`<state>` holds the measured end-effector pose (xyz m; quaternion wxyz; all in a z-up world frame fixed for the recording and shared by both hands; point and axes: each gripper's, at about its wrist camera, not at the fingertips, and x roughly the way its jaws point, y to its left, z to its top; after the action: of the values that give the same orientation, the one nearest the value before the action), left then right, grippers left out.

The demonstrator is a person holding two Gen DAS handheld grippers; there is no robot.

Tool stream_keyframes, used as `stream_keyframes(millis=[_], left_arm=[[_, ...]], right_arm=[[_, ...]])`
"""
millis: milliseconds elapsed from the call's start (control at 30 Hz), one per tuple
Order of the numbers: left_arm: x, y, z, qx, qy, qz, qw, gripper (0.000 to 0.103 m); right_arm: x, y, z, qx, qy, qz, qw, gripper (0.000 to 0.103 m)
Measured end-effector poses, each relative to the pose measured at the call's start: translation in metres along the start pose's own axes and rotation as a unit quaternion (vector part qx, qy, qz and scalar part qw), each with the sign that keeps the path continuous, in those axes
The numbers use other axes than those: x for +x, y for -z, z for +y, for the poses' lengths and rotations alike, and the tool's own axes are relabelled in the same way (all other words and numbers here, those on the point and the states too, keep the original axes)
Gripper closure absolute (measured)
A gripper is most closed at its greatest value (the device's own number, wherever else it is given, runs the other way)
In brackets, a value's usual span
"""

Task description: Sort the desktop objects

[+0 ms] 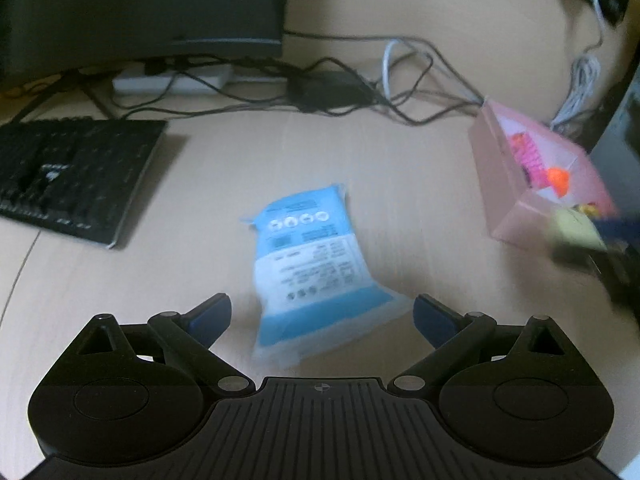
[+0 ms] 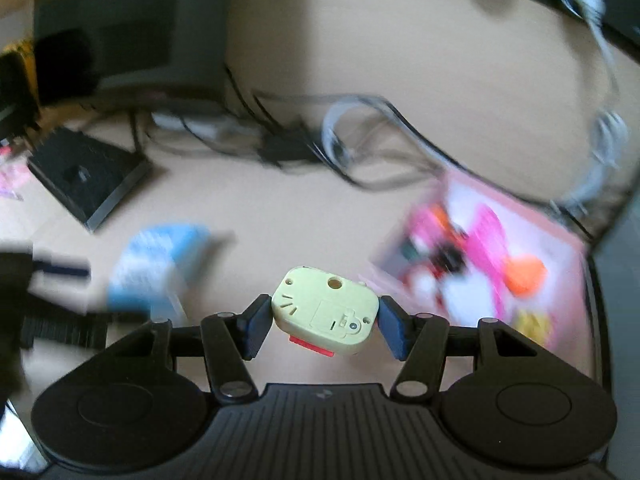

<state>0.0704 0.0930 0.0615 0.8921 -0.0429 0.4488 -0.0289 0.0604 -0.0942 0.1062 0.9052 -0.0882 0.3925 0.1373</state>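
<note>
A: Nearest the lens on the right wrist is the right hand-held gripper [image 2: 324, 320], clamped on a small pale-yellow gadget [image 2: 325, 312], one blue pad [image 2: 256, 326] pressing each side. It hangs above the tabletop [image 2: 280, 216], short of the pink box [image 2: 500, 256].

B: And the left hand-held gripper [image 1: 322, 316]?

A: Spread wide, holding nothing. The blue wipes packet [image 1: 316, 272] lies flat on the tabletop, its near end reaching in between the open pads [image 1: 210, 320]; I cannot tell whether they touch it.

B: How far along is the sorting, in your judgement?

A: Partway. The pink box, toward the right edge of the tabletop, already holds pink and orange pieces, so some items look sorted. The yellow gadget is held in the air, apparently headed there, and the packet lies unsorted mid-tabletop.

B: What does each view add?

A: The left wrist view shows the box as an open container seen from the side, with the yellow gadget a blur at its near corner, plus the black keyboard [image 1: 76, 176] toward the left edge and the tangled cables [image 1: 360, 84] along the back. The right wrist view looks down into the box, though blurred, and gives the gadget's underside: moulded panel, screw, red tab.
</note>
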Motion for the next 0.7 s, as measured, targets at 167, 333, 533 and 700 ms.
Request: stream_keyframes(millis=[167,333,533,700], left_arm=[[0.028,-0.004,-0.009,-0.002,-0.029,0.029,0.9992,0.003],[0.040,-0.005,-0.014,0.020,-0.062,0.033,0.9973,0.003],[0.031,0.000,-0.005,0.027,-0.055,0.038,0.9974,0.003],[0.019,0.008,-0.006,0.053,-0.027,0.024,0.9979,0.003]], right_arm=[[-0.003,0.045,-0.015,0.001,0.058,0.017,0.998,0.045],[-0.008,0.063,-0.020,0.004,0.055,0.022,0.998,0.045],[-0.011,0.069,0.007,-0.036,-0.028,0.030,0.999,0.032],[-0.008,0.067,0.015,-0.044,-0.034,0.033,0.998,0.029]])
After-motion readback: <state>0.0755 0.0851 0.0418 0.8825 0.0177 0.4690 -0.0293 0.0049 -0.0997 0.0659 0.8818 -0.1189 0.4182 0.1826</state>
